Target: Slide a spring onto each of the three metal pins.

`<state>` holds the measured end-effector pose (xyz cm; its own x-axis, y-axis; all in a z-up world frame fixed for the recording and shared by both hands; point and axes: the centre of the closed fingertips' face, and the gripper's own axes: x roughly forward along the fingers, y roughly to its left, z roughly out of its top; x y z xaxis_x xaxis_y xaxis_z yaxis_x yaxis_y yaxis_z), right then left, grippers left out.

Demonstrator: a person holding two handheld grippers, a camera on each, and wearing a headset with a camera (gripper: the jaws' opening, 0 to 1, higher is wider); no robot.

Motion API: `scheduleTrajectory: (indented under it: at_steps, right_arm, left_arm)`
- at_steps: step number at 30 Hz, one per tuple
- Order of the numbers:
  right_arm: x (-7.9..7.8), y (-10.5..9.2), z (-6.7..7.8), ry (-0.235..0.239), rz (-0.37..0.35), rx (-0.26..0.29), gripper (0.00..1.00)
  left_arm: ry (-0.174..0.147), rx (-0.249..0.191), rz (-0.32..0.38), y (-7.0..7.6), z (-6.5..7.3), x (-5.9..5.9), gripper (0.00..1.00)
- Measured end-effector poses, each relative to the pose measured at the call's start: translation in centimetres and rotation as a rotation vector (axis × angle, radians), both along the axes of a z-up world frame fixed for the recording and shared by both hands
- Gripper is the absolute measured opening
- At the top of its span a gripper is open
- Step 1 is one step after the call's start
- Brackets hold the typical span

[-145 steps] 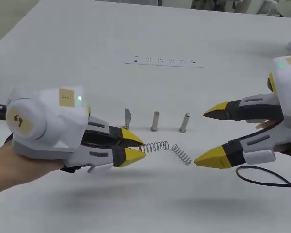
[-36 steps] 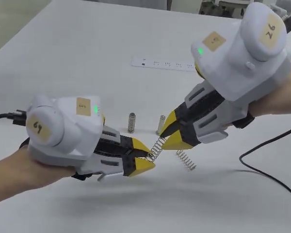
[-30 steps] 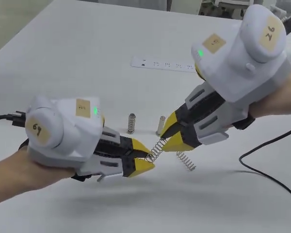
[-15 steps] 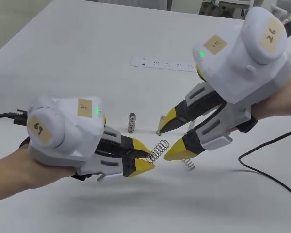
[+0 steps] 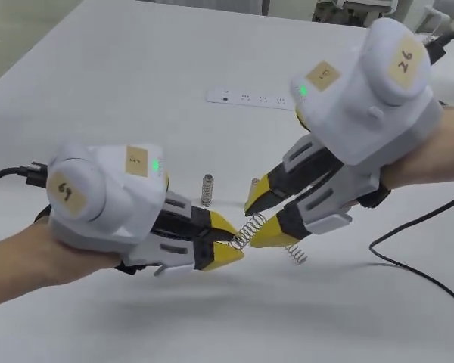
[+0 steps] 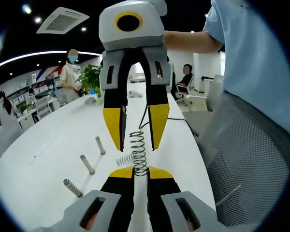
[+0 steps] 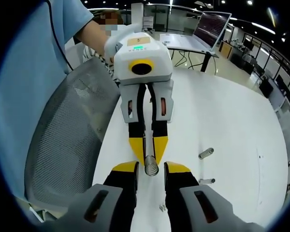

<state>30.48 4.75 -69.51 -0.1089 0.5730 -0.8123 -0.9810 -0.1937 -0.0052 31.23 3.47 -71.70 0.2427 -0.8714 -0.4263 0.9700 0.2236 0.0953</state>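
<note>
Here, over the white workbench [image 5: 121, 76], my right gripper [image 5: 253, 225] reaches down with its jaws apart around the far end of the held spring [image 5: 247, 229]. Whether they touch it I can't quite tell. My left gripper [image 5: 235, 242] is clamped on the spring's near end. Just behind, the sleeved pin [image 5: 207, 189] already wears a spring, and a bare pin [image 5: 253, 185] stands beside it. A loose spring [image 5: 295, 254] lies near the right jaws.

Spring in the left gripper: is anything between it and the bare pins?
No loose object does. The left gripper holds the spring, and the open fingers of the right gripper straddle its free end, the upper one just in front of the nearest bare pin. The spare spring lies off to one side.
</note>
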Motion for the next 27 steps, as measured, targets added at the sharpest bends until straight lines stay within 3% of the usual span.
scheduleTrajectory:
  at_steps: [13,27]
  right_arm:
    - [0.2,0.1,-1.1,0.018,0.006,-0.019,0.14]
    - [0.0,0.7,-1.4,0.023,0.027,-0.030,0.09]
  left_arm:
    - [0.008,-0.001,-0.006,-0.3,0.0,-0.1,0.01]
    - [0.017,-0.003,-0.003,-0.1,0.0,0.0,0.01]
